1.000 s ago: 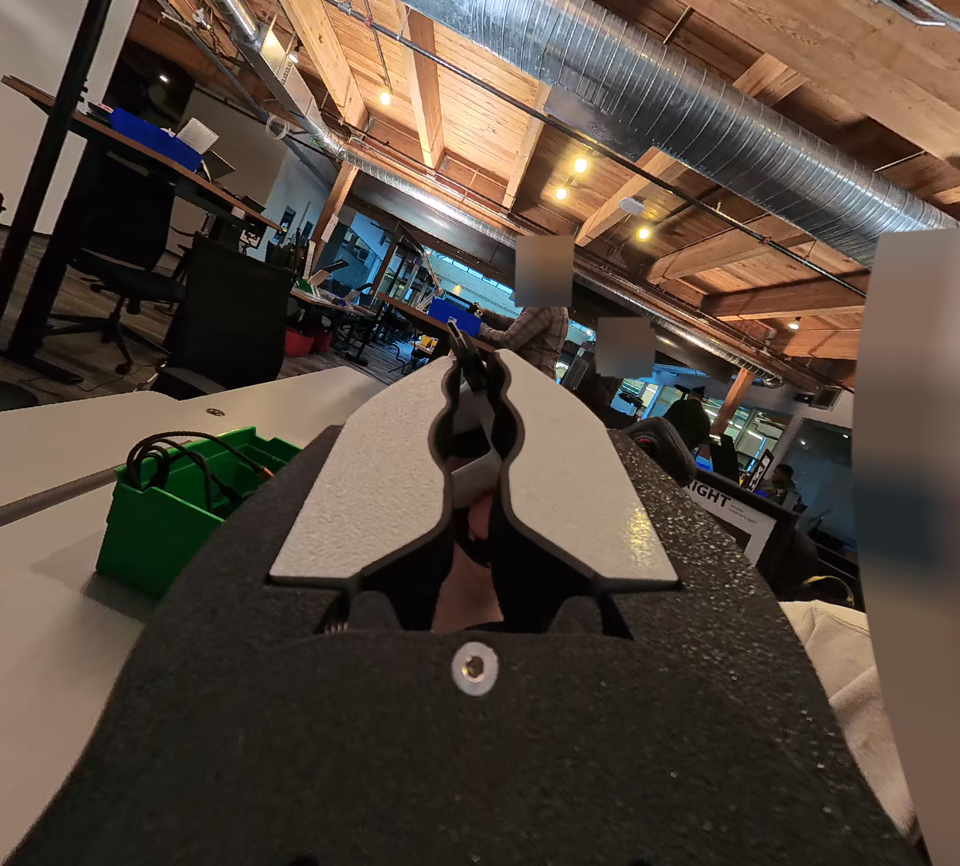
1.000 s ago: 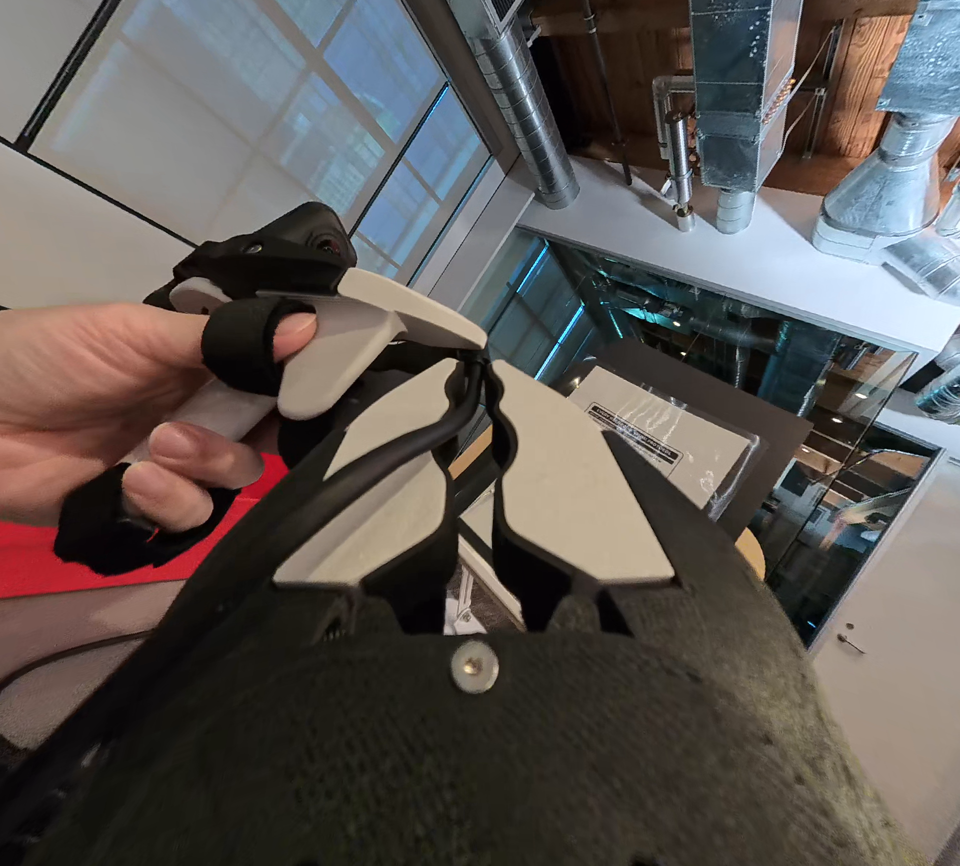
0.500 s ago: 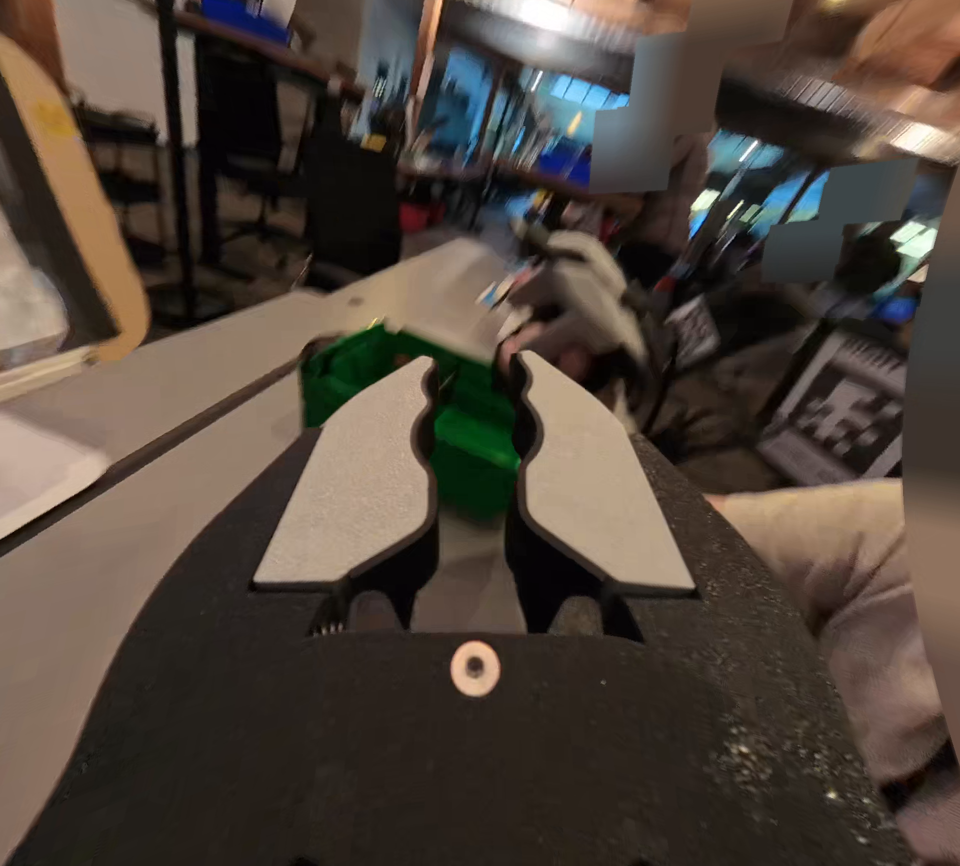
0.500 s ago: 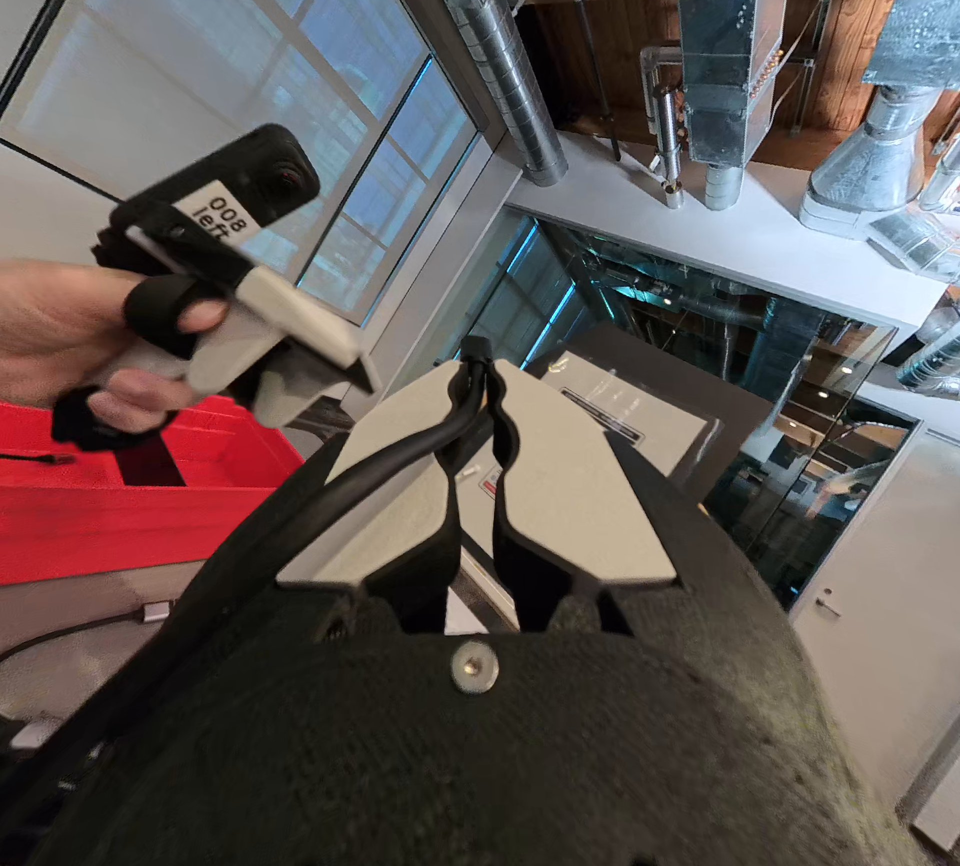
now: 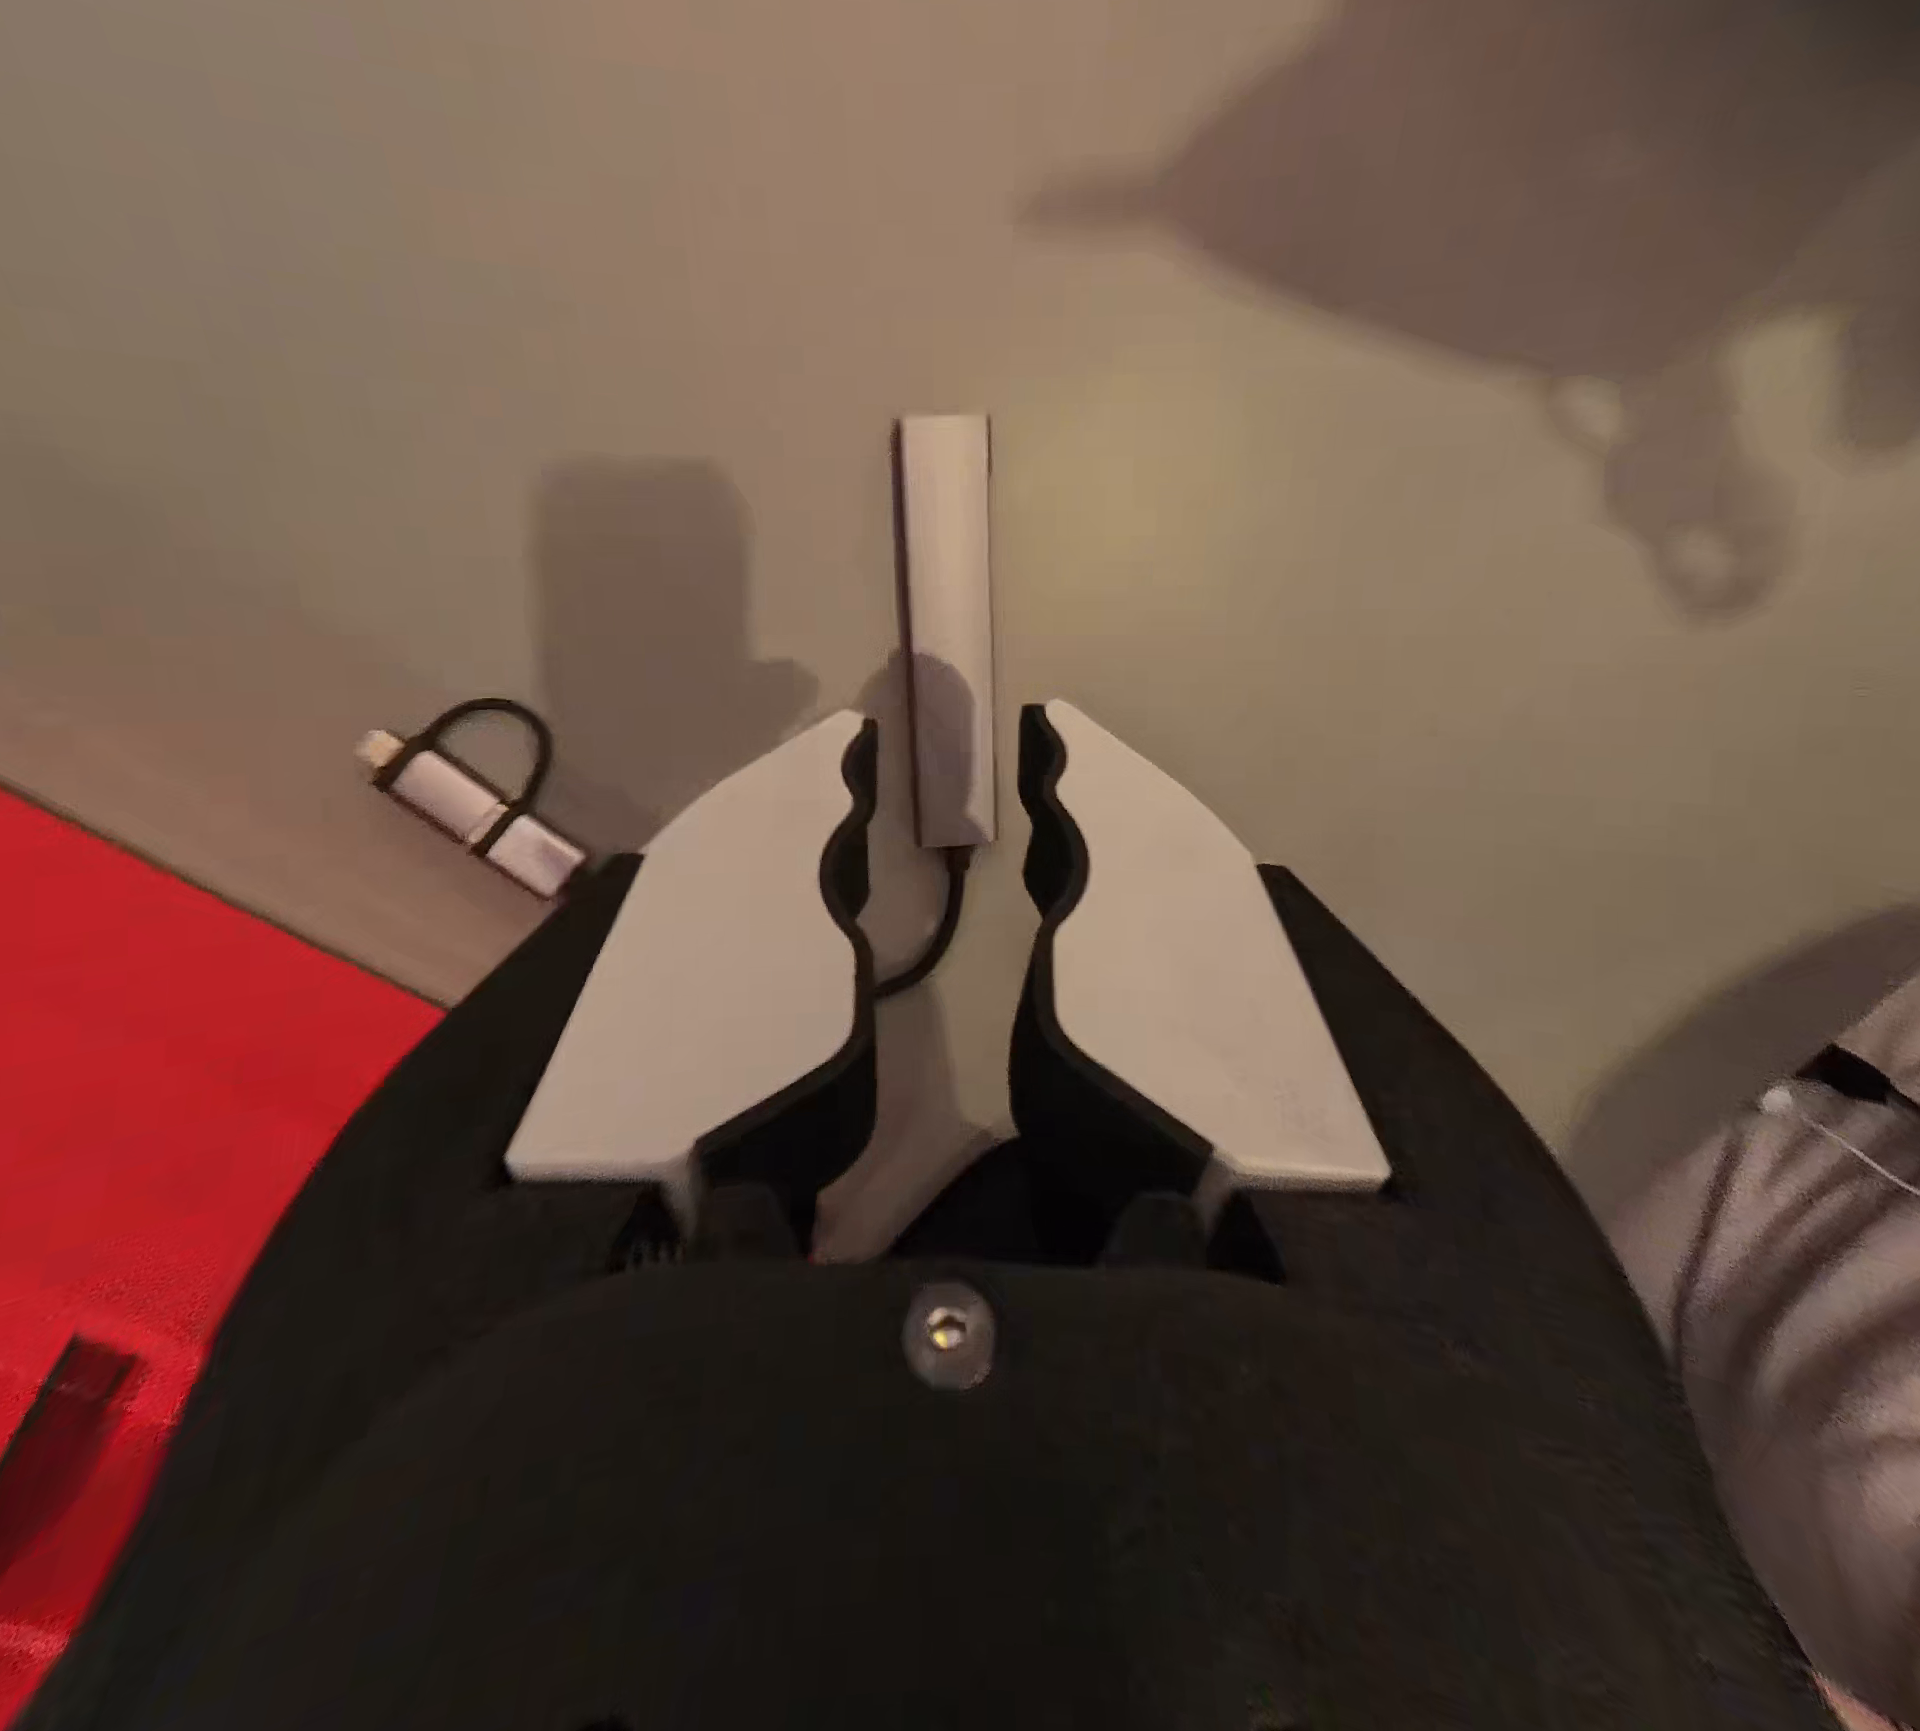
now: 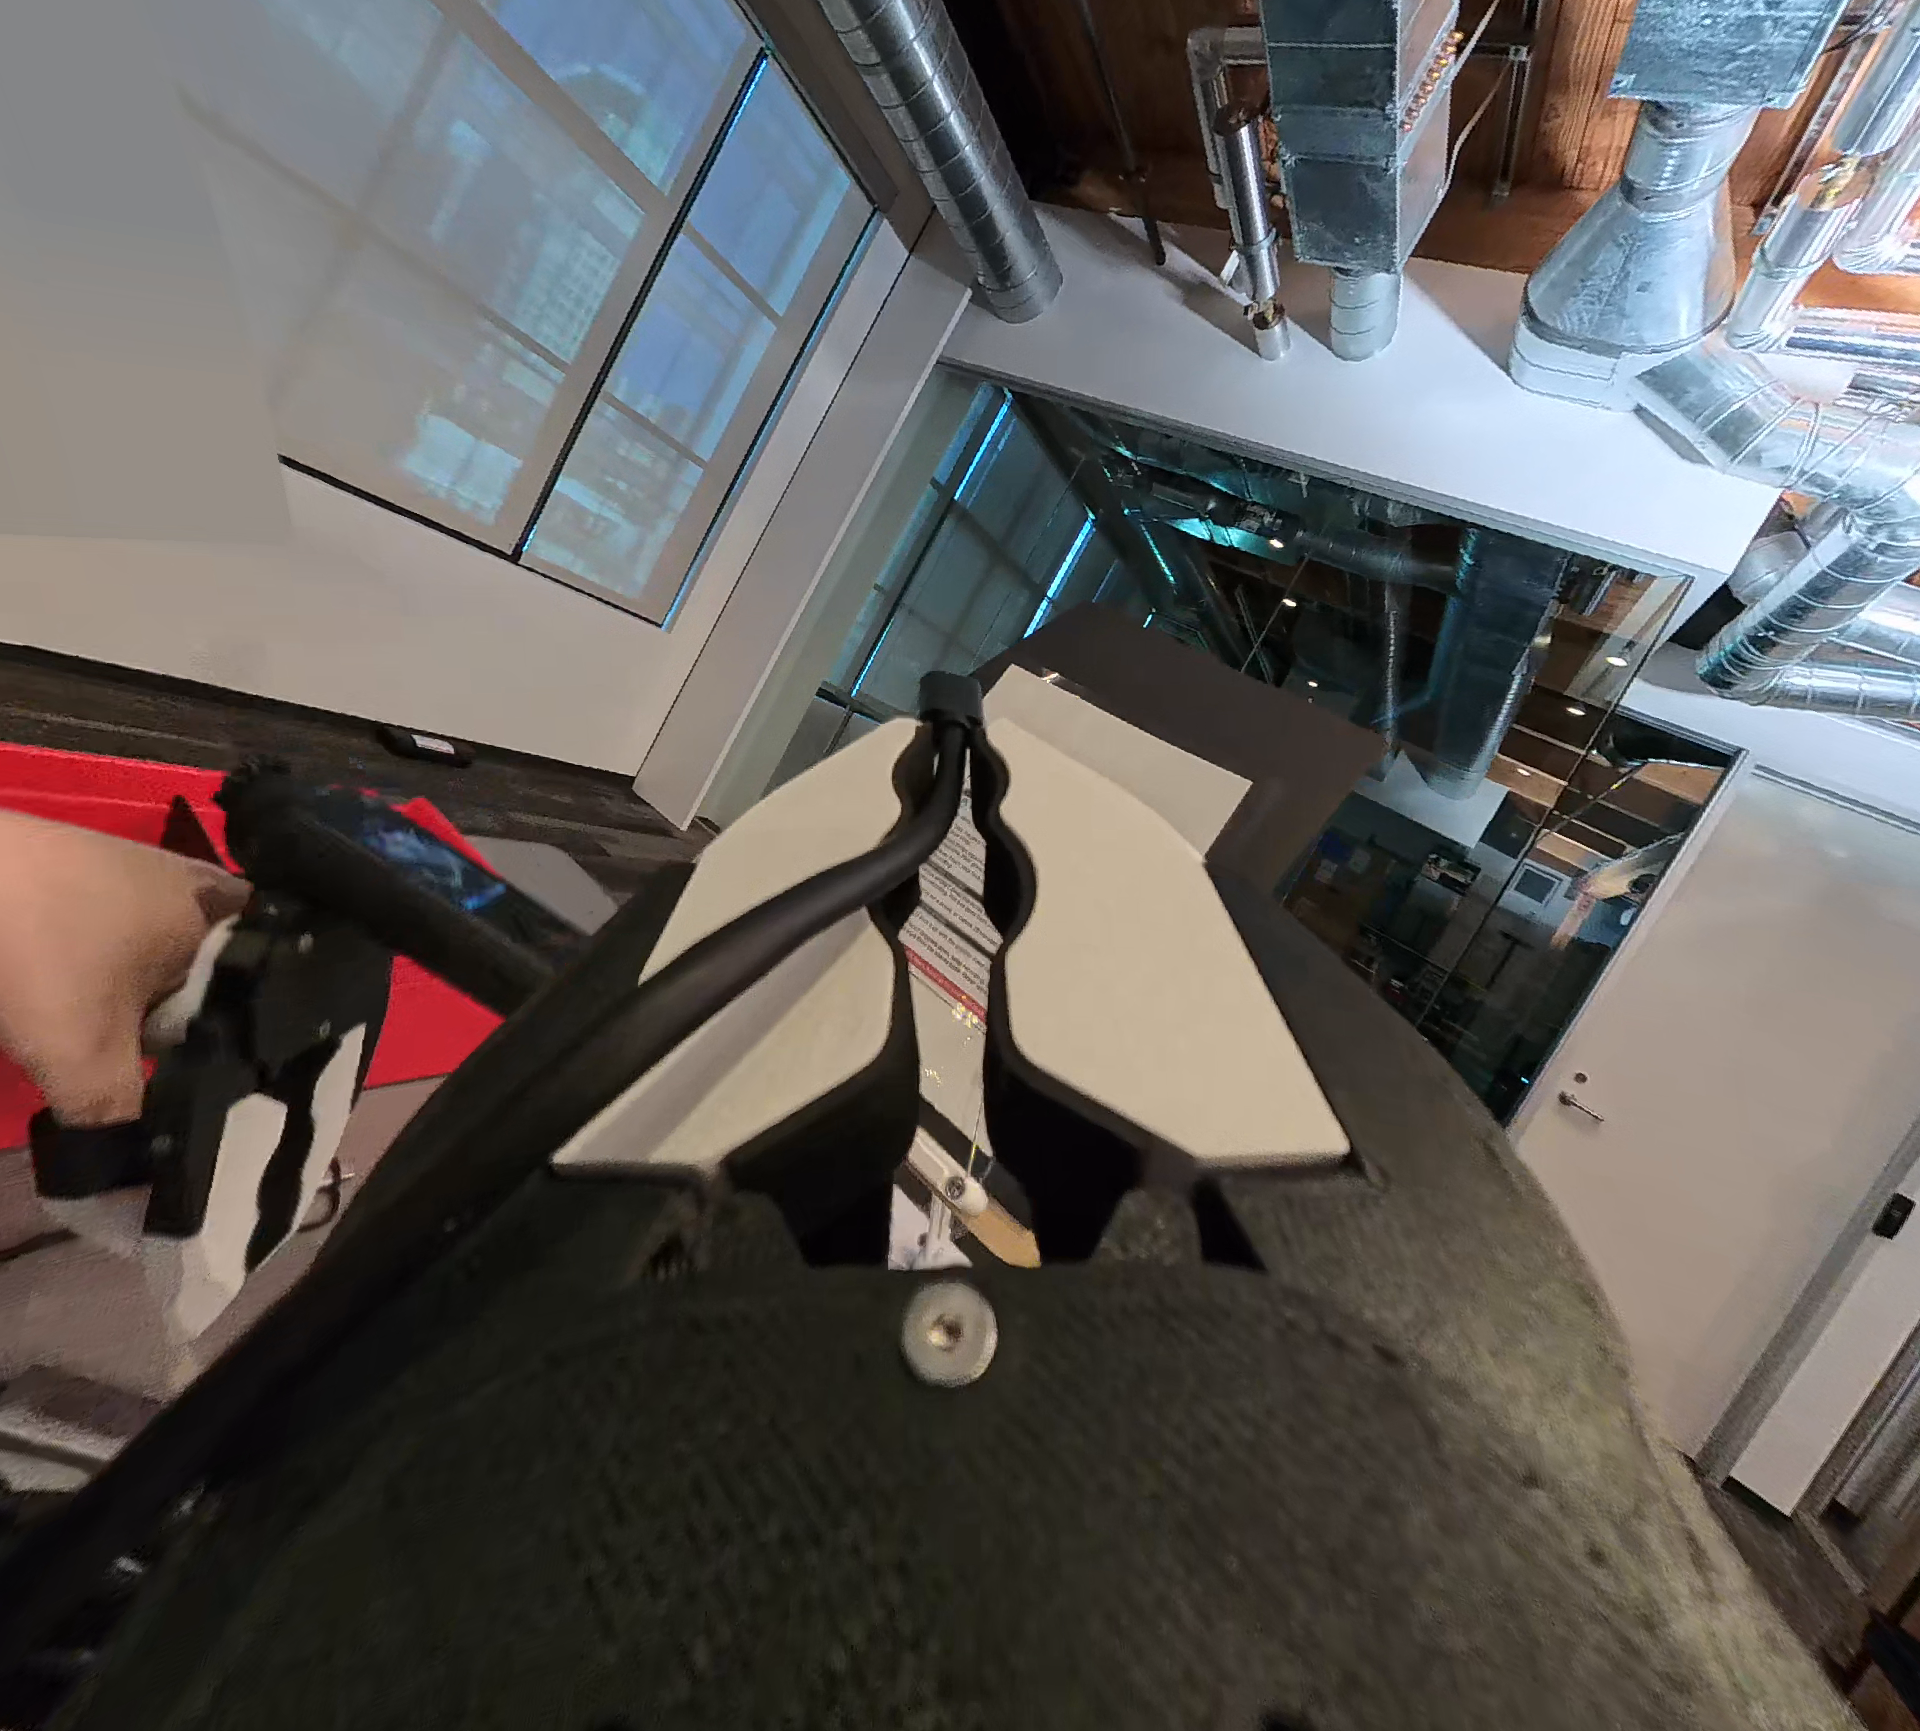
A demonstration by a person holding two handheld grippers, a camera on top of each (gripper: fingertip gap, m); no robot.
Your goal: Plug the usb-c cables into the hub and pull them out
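Observation:
A slim silver hub (image 5: 945, 611) lies on the light table, its short black lead (image 5: 928, 938) running back between my left fingers. My left gripper (image 5: 948, 725) is open and points down at the table, its fingertips on either side of the hub's near end without touching it. My right gripper (image 6: 961, 725) is shut on a black usb-c cable (image 6: 831, 902), held up in the air and facing the room; the black plug end (image 6: 951, 694) sticks out past the fingertips. The left gripper (image 6: 249, 1089) also shows low at the left of the right wrist view, held by a hand.
A silver adapter with a black loop cord (image 5: 468, 798) lies on the table left of the hub. A red bin (image 5: 135, 1058) stands at the lower left; it also shows in the right wrist view (image 6: 83, 788). A grey sleeve (image 5: 1787, 1266) is at the right edge. My hands' fingertips stand some 35 cm from each other.
My left gripper has opened, let go of what it held, and swung down from facing the room to over the hub. My right gripper still holds the cable and has tilted slightly.

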